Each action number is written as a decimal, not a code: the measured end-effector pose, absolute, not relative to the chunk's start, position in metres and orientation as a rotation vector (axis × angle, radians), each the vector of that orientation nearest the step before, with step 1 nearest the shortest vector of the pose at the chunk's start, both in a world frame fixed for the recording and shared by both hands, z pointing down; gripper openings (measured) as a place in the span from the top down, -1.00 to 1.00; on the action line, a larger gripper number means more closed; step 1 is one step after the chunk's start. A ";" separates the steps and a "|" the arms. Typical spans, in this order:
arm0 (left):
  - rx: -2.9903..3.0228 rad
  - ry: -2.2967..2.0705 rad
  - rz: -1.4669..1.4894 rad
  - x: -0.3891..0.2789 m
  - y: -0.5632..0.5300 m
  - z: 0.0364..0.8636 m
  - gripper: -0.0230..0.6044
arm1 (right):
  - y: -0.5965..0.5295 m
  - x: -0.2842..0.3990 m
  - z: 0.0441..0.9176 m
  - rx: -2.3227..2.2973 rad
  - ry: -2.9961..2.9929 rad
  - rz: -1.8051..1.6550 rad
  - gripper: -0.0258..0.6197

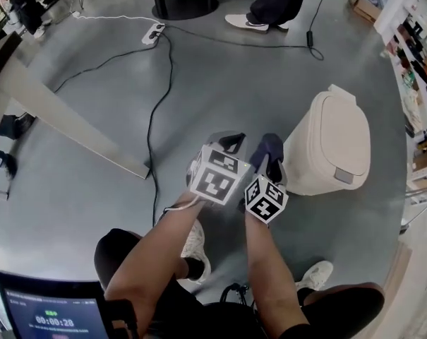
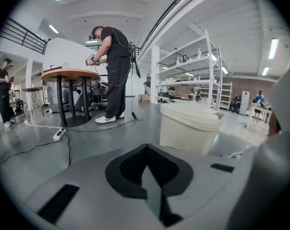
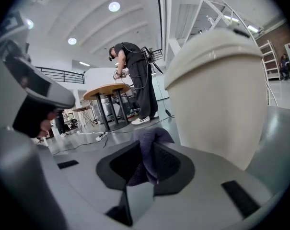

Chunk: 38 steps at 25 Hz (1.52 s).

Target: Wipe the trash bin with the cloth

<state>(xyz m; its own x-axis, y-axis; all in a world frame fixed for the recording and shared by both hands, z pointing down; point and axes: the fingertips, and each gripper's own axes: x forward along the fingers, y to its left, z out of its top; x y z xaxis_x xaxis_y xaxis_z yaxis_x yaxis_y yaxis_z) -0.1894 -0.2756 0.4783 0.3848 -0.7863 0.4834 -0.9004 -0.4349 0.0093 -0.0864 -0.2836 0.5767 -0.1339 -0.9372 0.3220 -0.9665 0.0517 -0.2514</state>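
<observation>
A cream pedal trash bin [image 1: 333,147] with its lid down stands on the grey floor at right. The bin [image 3: 221,95] fills the right gripper view, very close on the right. My right gripper [image 1: 272,162] is shut on a dark blue-purple cloth [image 1: 267,149], just left of the bin's side. The cloth [image 3: 147,152] bunches up between the jaws of the right gripper [image 3: 152,138]. My left gripper [image 1: 231,144] hangs beside the right one, farther from the bin. In its own view the left gripper [image 2: 145,150] has its jaws together with nothing in them, and the bin [image 2: 190,126] stands ahead at right.
A power strip [image 1: 154,32] and black cables [image 1: 157,111] run across the floor at the left. Another person [image 1: 269,6] stands by a round table base [image 1: 185,2] at the far side. Shelving [image 1: 418,62] lines the right. A pale beam [image 1: 65,119] crosses at left.
</observation>
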 end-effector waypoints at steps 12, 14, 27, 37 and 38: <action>2.495 -1.699 0.637 -0.218 -0.263 0.369 0.94 | -0.184 -0.110 0.454 1.642 -2.487 0.406 0.69; 2.541 -1.710 0.667 -0.217 -0.256 0.346 0.94 | -0.172 -0.102 0.427 1.582 -2.507 0.363 0.69; 2.662 -1.466 0.099 -0.062 -0.160 0.263 0.94 | -0.102 0.043 0.285 1.571 -2.472 0.025 0.69; 2.608 -1.422 0.126 0.022 -0.106 0.334 0.94 | -0.078 0.165 0.324 1.908 -2.311 0.091 0.69; 2.583 -1.451 0.125 0.020 -0.110 0.341 0.94 | -0.078 0.167 0.334 1.913 -2.307 0.120 0.69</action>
<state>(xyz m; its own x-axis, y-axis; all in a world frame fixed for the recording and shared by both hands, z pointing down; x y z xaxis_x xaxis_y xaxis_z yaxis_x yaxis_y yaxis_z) 0.0203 -0.1100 0.3406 0.5214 -0.8383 0.1592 -0.8532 -0.5094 0.1122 0.1673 -0.0781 0.3343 -0.1805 -0.9705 0.1599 -0.9818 0.1874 0.0296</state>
